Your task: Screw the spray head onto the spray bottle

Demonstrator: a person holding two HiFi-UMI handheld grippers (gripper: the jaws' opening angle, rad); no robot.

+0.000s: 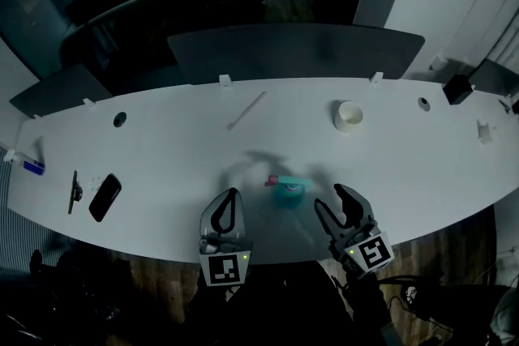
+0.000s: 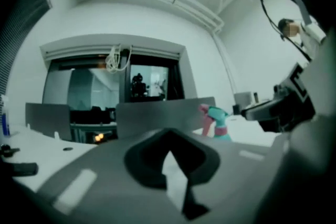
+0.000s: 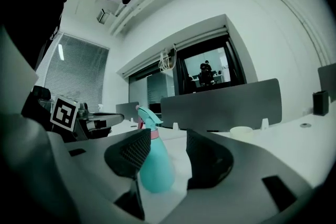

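Spray bottle [image 1: 288, 192], head on, upright on the table [image 1: 162, 150]; probably light, slick and thin-walled, best gripped below its collar. To its left, left claw [image 1: 232, 194] closed, empty; to its right, right claw [image 1: 330, 198] parted, not touching.

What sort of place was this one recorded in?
Probably a dimly lit office: a long white desk with cable holes, grey divider panels along its far edge, and slatted window blinds.

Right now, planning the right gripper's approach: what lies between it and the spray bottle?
Only bare white table; the head view shows a clear strip between the right gripper and the spray bottle.
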